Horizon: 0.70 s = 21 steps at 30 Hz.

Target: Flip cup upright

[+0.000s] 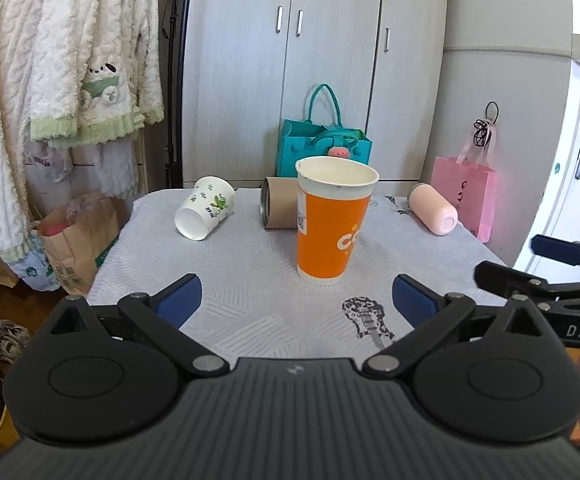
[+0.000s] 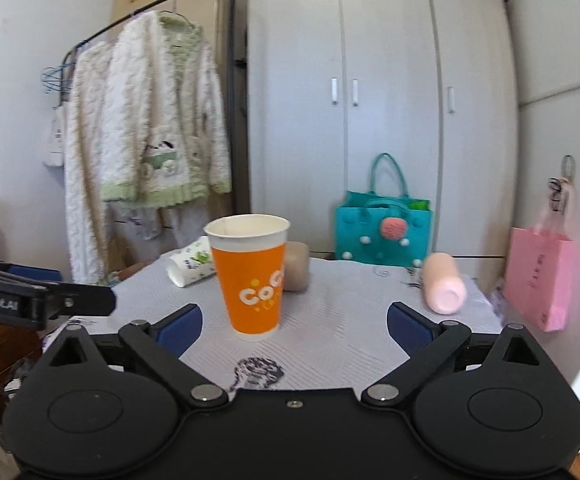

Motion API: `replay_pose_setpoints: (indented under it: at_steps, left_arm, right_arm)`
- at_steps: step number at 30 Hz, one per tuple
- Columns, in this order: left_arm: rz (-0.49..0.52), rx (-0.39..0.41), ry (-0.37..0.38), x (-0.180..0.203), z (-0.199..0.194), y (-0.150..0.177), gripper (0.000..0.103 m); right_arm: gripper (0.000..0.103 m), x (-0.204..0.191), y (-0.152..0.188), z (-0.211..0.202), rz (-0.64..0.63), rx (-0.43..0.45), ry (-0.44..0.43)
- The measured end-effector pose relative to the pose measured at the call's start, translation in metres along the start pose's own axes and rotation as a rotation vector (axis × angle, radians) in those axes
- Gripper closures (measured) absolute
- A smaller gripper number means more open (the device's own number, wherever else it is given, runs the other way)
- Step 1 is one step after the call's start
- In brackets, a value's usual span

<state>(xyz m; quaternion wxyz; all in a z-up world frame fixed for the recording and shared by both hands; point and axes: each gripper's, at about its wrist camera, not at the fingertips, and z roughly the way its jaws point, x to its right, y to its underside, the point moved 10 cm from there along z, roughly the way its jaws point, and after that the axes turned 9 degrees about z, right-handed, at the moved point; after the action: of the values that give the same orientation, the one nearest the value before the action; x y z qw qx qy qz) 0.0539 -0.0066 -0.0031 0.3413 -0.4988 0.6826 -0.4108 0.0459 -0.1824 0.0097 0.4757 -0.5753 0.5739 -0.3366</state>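
An orange paper cup (image 1: pixel 332 220) stands upright, mouth up, in the middle of the grey patterned table (image 1: pixel 250 280); it also shows in the right wrist view (image 2: pixel 252 276). My left gripper (image 1: pixel 296 300) is open and empty, just short of the cup. My right gripper (image 2: pixel 294 326) is open and empty, also just short of it, and shows at the right edge of the left wrist view (image 1: pixel 546 264). A white leaf-print cup (image 1: pixel 204 212) lies on its side at back left. A brown cup (image 1: pixel 278 208) lies behind the orange one. A pink cup (image 1: pixel 434 208) lies at back right.
A wardrobe (image 1: pixel 310 60) stands behind the table with a teal bag (image 1: pixel 322 148) at its foot. A pink bag (image 1: pixel 466 200) hangs on the right. Fleece clothes (image 1: pixel 62 60) hang on a rack at left, with a brown paper bag (image 1: pixel 78 240) below.
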Motion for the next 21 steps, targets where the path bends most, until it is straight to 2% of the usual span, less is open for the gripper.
replay_pose_setpoints:
  at_steps: [4, 8, 15, 21]
  left_arm:
    - [0.015, -0.020, -0.066, -0.001, -0.008, 0.007, 0.000]
    - [-0.002, -0.042, -0.110, -0.007, -0.008, 0.013, 0.000]
    - [-0.013, -0.068, -0.101, -0.007, -0.001, 0.018, 0.000]
    - [-0.029, -0.068, -0.084, -0.006, 0.010, 0.015, 0.000]
  right_arm:
    - [0.000, -0.001, 0.003, -0.017, -0.030, 0.024, 0.034]
    - [0.000, 0.004, 0.001, -0.027, 0.013, 0.033, 0.042]
    - [0.000, 0.009, 0.005, -0.027, 0.012, 0.026, 0.088]
    - [0.000, 0.014, 0.010, -0.010, 0.026, 0.001, 0.153]
